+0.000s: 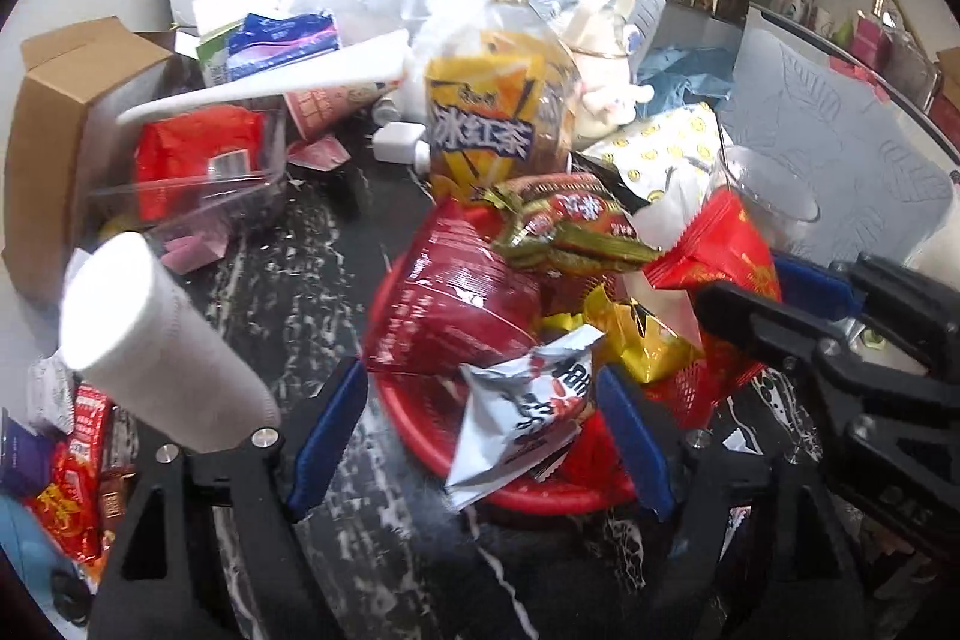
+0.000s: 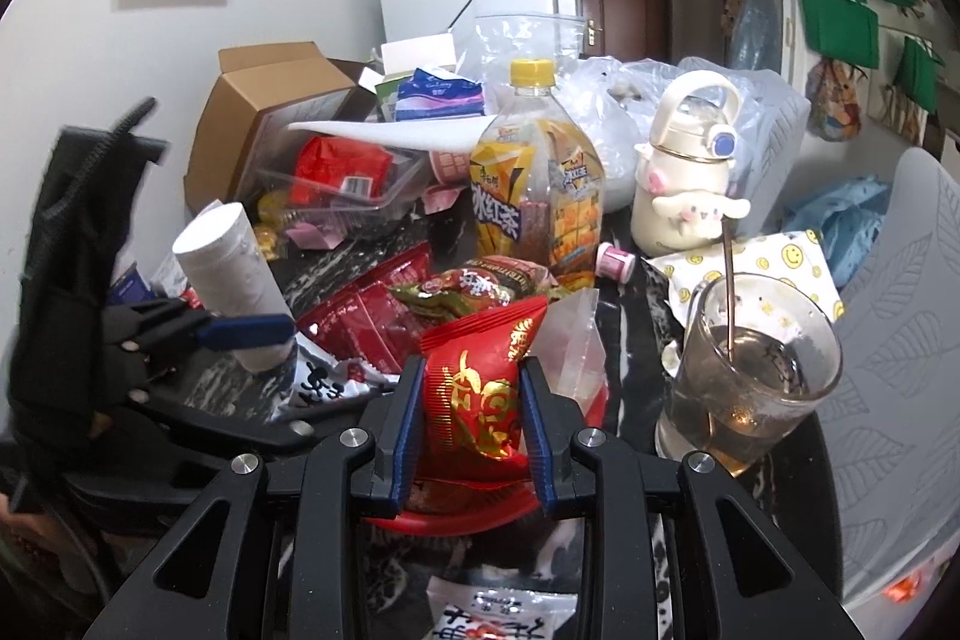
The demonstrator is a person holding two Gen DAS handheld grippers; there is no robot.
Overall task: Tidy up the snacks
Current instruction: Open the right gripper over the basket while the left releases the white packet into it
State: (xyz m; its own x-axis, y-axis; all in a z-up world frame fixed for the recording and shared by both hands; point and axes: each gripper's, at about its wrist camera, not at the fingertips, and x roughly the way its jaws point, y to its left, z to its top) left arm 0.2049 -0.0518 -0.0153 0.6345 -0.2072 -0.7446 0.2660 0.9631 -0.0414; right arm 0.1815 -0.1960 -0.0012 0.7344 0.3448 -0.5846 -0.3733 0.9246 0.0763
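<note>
Right hand-held gripper (image 2: 471, 403) is clamped on a red snack packet (image 2: 474, 376), long axis upright, gold print facing the camera, held over the red basket (image 1: 420, 424) on the table (image 1: 288, 268). Left hand-held gripper (image 1: 480, 436) stands wide, pads clear of the white snack packet (image 1: 516, 406) lying tilted on the basket rim. Only the right view shows the glass mug (image 2: 750, 370) fully.

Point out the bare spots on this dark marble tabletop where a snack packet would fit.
Bare marble shows between the clear plastic tray, the white roll and the red basket. A narrow strip runs between the basket and the glass mug. Behind the tea bottle and at the table's left edge it is crowded.
</note>
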